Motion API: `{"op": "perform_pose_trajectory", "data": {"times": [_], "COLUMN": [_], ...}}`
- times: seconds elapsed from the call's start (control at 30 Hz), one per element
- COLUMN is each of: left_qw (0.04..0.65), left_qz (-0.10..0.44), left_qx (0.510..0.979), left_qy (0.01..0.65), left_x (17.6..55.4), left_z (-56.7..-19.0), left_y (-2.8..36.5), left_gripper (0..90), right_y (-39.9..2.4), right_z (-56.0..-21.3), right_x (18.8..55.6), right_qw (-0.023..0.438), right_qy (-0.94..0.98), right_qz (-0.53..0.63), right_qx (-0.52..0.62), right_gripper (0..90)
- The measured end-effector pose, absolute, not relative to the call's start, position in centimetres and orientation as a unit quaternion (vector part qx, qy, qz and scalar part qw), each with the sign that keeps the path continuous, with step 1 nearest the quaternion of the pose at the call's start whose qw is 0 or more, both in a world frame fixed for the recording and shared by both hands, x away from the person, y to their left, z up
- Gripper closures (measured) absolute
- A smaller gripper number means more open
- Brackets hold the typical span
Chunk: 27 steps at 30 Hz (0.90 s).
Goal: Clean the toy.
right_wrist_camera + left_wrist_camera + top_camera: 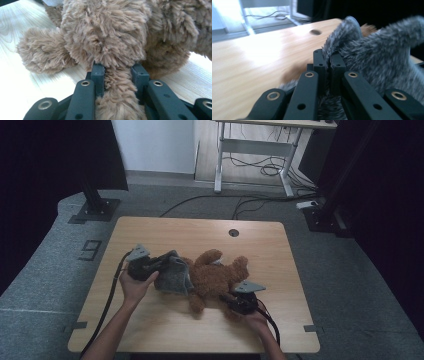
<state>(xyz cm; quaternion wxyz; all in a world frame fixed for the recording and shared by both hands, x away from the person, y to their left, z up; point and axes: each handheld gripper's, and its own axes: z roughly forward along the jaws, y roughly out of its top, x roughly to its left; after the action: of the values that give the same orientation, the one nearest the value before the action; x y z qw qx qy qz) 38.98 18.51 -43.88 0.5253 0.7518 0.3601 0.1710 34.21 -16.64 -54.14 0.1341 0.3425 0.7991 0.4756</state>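
High view: the left gripper (159, 265) pinches the grey fur (175, 276) at nine o'clock of the bear (212, 277); the right gripper (226, 298) clamps its leg.

A light wooden worktop (150, 230) stands on grey carpet floor (45, 270); a white-framed desk (250, 150) with loose black cables (270, 170) stands behind.

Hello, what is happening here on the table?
A person is working on a brown teddy bear lying on a wooden table, with a gripper in each hand. The left gripper is shut on a grey furry garment that lies at the bear's left side. The right gripper is shut on one of the bear's limbs and holds it near the table's front edge. It looks like the garment is being put on or taken off; I cannot tell which.
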Motion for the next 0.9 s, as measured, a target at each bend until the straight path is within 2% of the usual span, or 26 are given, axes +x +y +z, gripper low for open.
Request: {"op": "perform_pose_trajectory", "data": {"times": [0.2,0.3,0.47,0.57,0.67,0.9], "left_qw": [0.492,0.467,0.447,0.446,0.462,0.485], "left_qz": [0.157,0.119,0.111,0.118,0.116,0.121], "left_qx": [0.773,0.782,0.792,0.793,0.785,0.777], "left_qy": [0.368,0.395,0.4,0.397,0.396,0.384], "left_x": [41.9,43.3,43.2,42.4,41.5,39.1], "left_z": [-43.9,-45.5,-46.8,-47.3,-47.7,-48.5], "left_y": [14.8,14.6,14.6,14.7,15.3,15.7], "left_gripper": [85.2,85.4,86.1,86.4,86.9,87.3], "right_y": [-16.7,-16.7,-16.6,-16.6,-17.0,-19.3], "right_z": [-54.2,-54.1,-54.1,-53.9,-53.5,-51.1], "right_x": [34.1,34.1,34.0,33.7,33.5,33.4], "right_qw": [0.136,0.137,0.139,0.145,0.129,0.135], "right_qy": [0.8,0.801,0.802,0.805,0.795,0.737], "right_qz": [0.477,0.478,0.478,0.476,0.488,0.545], "right_qx": [0.338,0.335,0.329,0.324,0.336,0.376], "right_gripper": [69.8,69.5,67.1,58.9,43.6,25.0]}}
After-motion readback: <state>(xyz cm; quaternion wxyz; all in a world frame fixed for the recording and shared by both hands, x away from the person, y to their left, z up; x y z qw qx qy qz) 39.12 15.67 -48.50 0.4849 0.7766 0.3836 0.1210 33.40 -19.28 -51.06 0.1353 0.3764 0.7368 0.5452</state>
